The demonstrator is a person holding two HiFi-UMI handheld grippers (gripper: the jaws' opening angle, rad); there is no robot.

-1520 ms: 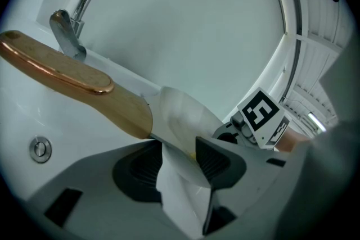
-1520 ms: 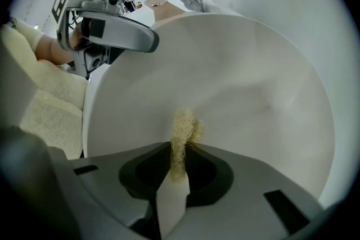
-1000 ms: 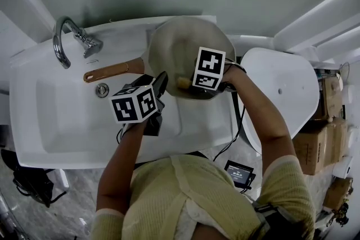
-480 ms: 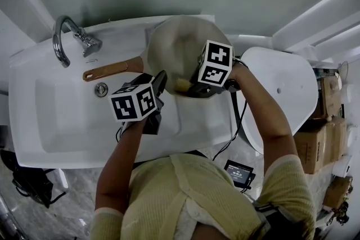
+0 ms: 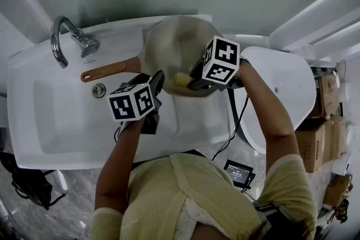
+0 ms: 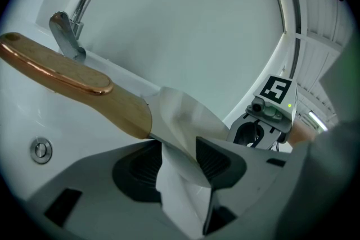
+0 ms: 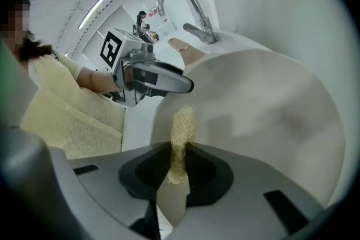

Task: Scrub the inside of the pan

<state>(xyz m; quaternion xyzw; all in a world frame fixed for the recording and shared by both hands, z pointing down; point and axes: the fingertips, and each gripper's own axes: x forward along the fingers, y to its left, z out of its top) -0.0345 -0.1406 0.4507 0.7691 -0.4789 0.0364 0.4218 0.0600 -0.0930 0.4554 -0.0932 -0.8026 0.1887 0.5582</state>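
- The white sink (image 5: 67,121) fills the left of the head view, with its tap (image 5: 59,36) at the back left corner.
- The pan (image 5: 174,45) sits on the sink's right-hand ledge, tilted toward the person. Its wooden handle (image 5: 109,69) points left over the basin.
- The inside of the pan looks dull and pale all over, with no suds or water to be seen. So how much has been scrubbed cannot be read off the surface. My guess is that the work is under way at the near side, with the floor and the far wall (most of the bowl) left to do.
- The left forearm reaches straight ahead from the body, and the left gripper (image 5: 156,84) points only a little downward. It is clamped on the pan's metal neck, just where the handle joins, and steadies it.
- The right arm comes in bent from the right, and the right gripper (image 5: 191,80) tips steeply down into the bowl.
- Its jaws are pinched tight on a pale fibrous scrubber (image 7: 181,135), whose free end sticks out toward the near inner wall. Whether it touches the metal I cannot make out.
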